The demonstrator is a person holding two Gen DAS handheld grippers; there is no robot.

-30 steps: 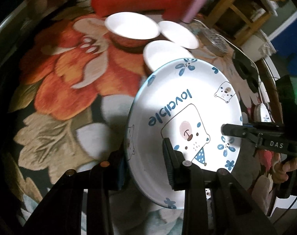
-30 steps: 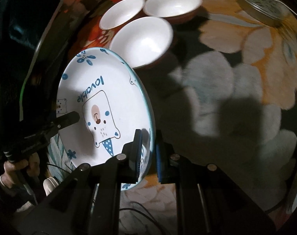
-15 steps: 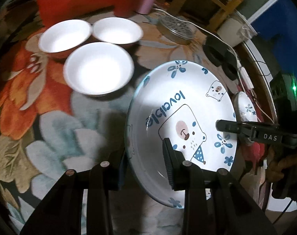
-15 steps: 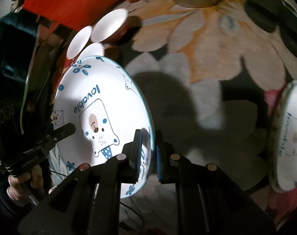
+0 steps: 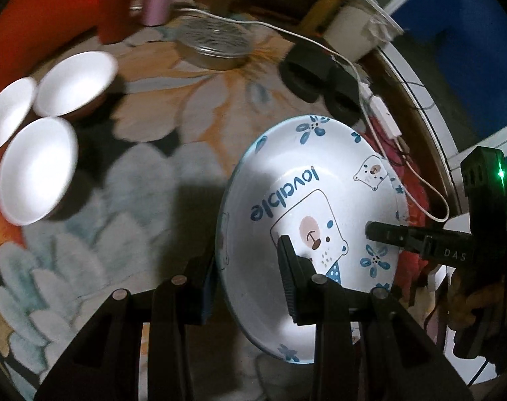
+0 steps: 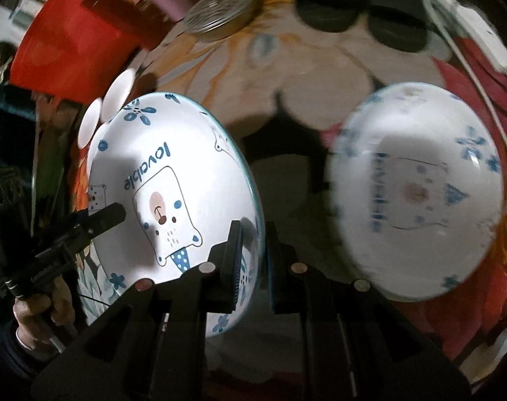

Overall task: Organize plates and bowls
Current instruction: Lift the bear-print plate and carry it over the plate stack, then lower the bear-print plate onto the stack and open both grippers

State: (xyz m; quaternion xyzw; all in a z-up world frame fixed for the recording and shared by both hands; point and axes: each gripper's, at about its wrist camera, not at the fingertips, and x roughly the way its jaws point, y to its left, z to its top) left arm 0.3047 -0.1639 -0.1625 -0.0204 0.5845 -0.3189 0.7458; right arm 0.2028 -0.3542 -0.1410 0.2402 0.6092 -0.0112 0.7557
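Bare cloth (image 5: 160, 180) between bowls (image 5: 36, 170) and second plate (image 6: 417, 190).

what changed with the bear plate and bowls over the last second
Both grippers carried the bear plate away from the three white bowls, toward a second bear plate newly in the right wrist view. Unchanged: left gripper and right gripper stay clamped on its rim; the bowls stay grouped.

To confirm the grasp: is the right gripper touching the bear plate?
Touching. The right wrist view shows the right gripper clamped on the bear plate's rim.
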